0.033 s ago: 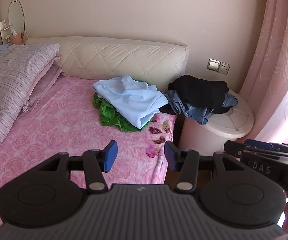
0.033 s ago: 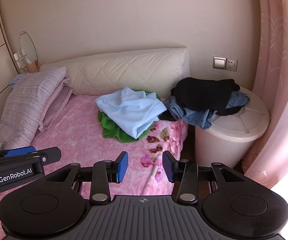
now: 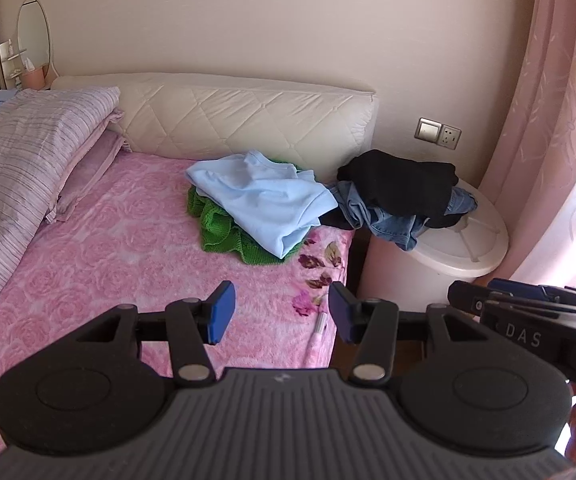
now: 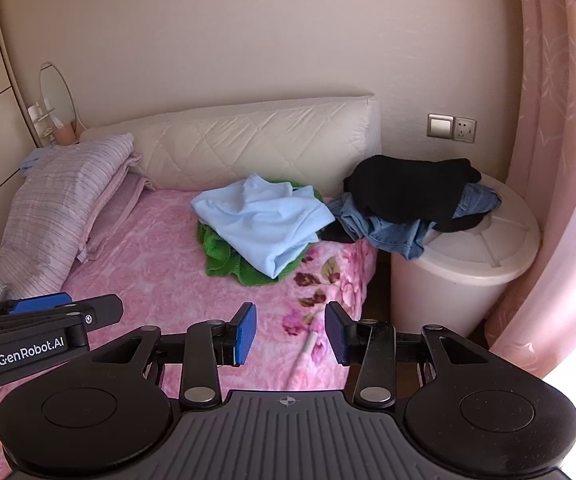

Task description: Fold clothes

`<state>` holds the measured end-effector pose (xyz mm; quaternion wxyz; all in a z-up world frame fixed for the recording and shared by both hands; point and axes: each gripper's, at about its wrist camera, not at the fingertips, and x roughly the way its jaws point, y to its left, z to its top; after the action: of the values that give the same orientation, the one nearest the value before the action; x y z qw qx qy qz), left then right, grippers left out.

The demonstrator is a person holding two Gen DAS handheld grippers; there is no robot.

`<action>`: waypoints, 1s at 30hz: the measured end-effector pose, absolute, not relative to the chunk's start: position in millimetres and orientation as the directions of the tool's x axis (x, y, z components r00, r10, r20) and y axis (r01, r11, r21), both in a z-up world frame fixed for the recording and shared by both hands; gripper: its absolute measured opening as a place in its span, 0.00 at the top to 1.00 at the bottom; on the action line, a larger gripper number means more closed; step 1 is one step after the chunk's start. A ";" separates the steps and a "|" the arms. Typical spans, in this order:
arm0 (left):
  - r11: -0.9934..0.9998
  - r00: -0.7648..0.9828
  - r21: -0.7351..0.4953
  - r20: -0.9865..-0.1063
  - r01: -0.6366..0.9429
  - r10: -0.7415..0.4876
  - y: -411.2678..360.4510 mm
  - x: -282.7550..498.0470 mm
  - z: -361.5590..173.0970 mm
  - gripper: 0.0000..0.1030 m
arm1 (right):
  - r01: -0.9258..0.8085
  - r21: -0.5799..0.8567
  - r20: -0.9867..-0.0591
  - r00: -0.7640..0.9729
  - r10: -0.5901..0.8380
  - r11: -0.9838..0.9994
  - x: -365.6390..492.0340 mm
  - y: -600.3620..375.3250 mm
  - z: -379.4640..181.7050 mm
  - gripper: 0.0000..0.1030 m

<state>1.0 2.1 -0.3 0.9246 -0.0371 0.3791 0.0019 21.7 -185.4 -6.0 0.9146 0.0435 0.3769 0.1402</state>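
Pink bedspread (image 3: 119,264) lies under both claws, left gripper (image 3: 281,312) and right gripper (image 4: 290,334) with jaws apart and empty, nothing visibly changed, so folding is unstarted; beyond sits the light blue shirt (image 3: 263,196) atop a green knit (image 3: 223,232).

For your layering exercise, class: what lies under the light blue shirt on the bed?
A green knit garment lies under the blue shirt, showing at its left and lower edges. Most of it is covered, so its type and anything beneath cannot be seen.
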 end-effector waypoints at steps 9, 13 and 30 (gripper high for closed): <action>0.997 0.714 -0.074 -0.700 -0.032 -0.029 18.4 9.1 -10.2 0.54 | -0.219 0.174 -0.683 0.675 0.277 0.960 33.9 -168.5 -4.0 0.59; 0.996 0.713 -0.085 -0.700 -0.026 -0.041 26.9 14.0 -15.1 0.54 | -0.214 0.189 -0.667 0.688 0.285 0.958 40.2 -163.3 -3.3 0.59; 0.994 0.713 -0.105 -0.699 -0.014 -0.063 50.9 22.2 -25.8 0.54 | -0.185 0.173 -0.669 0.699 0.253 0.967 47.7 -138.3 -9.4 0.59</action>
<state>22.2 50.9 -25.8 0.9240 -0.0513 0.3787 -0.0132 47.7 -138.3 -9.4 0.9205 0.0463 0.3692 0.1190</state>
